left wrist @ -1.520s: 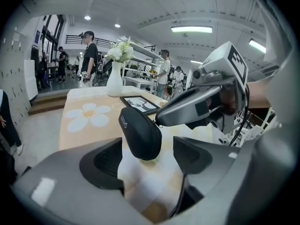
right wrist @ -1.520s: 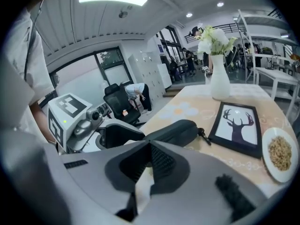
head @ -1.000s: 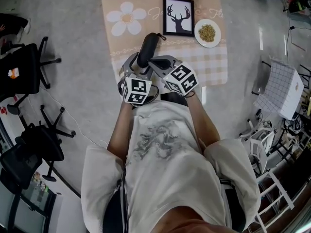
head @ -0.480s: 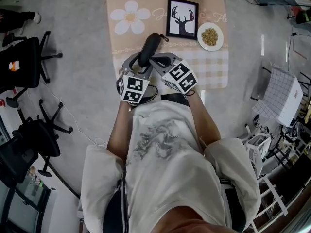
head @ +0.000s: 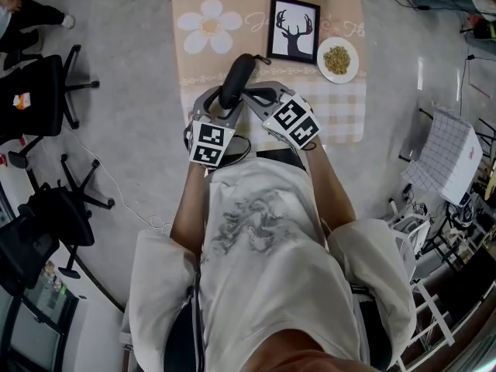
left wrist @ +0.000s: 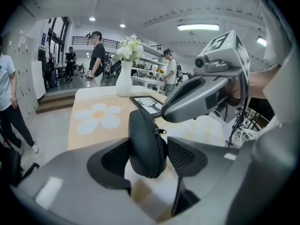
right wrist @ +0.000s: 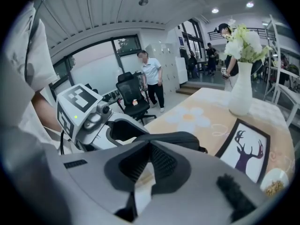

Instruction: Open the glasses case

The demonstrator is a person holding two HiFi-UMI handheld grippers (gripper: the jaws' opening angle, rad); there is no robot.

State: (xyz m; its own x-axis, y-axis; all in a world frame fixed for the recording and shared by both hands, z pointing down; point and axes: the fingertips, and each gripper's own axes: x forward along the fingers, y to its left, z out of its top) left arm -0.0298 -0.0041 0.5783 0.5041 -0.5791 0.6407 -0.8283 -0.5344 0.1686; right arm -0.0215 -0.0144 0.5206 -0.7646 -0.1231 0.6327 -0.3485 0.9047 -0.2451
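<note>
Two hand-held grippers meet over the near edge of a desk (head: 194, 76) spread with a beige flowered cloth. At the left, the left gripper (left wrist: 150, 157) has its fingers (left wrist: 112, 159) set wide and pressed on both flat sides of the lower end of a black glasses case (head: 236, 76). It holds the case upright and clear of the desk. The case looks light, with a stiff moulded shell under a matte fabric skin, so it should take a firm squeeze without denting or slipping. A zip runs round its seam. The small zip pull (left wrist: 162, 131) sticking out on the case's right side is probably the place to take hold. At the right, the right gripper (right wrist: 150, 149) has its fingers (right wrist: 134, 165) fully together with nothing seen between them, and its tip is just beside that pull. Compared with a second ago, the left fingers have just been closing in on the case, both grippers have rolled a little, and the case keeps the same place.
</note>
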